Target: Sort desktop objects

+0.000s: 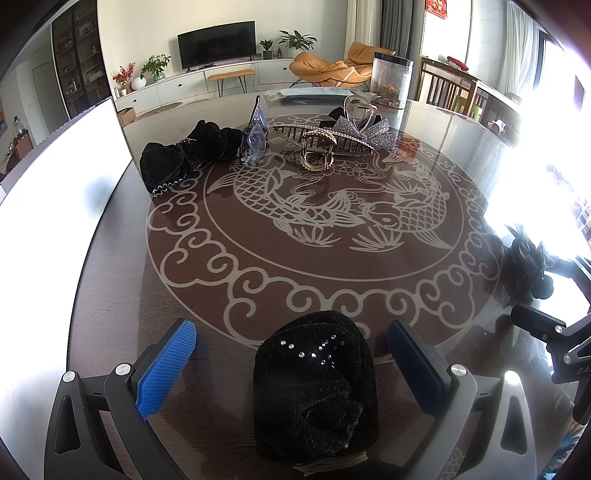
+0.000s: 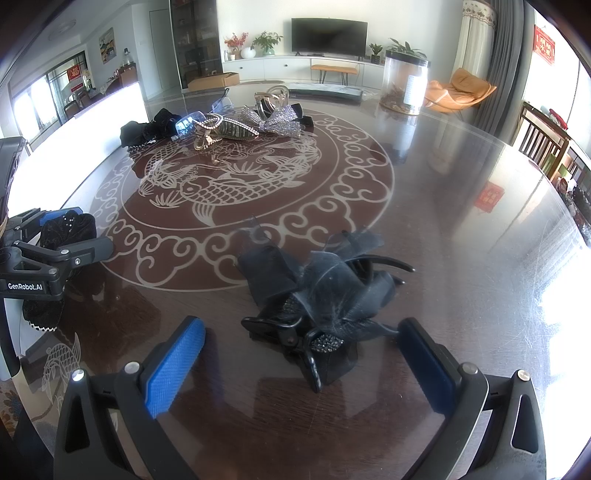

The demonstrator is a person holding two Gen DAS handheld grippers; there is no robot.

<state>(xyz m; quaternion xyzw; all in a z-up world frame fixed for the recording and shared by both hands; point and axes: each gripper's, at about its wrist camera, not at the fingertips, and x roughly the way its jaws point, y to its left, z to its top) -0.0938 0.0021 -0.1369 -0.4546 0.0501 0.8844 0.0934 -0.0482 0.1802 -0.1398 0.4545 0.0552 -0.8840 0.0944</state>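
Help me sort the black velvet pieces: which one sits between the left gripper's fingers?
The rhinestone-studded black velvet scrunchie, between the open left gripper; the other velvet piece lies far across the table.

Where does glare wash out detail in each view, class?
Left wrist view: window light burns out the right edge, hazing the black feathery hair clip; the white panel at left is blown out. Right wrist view: streaky glare on the glossy table at right.

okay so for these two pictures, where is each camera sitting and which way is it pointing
Left wrist: on the left gripper, looking forward across the table; its open fingers flank a black velvet bow.
Right wrist: on the right gripper, also facing the television; open fingers flank a black mesh hair clip.
Shared: the silver bow, the clear jar, and each view catches the other gripper at its edge.
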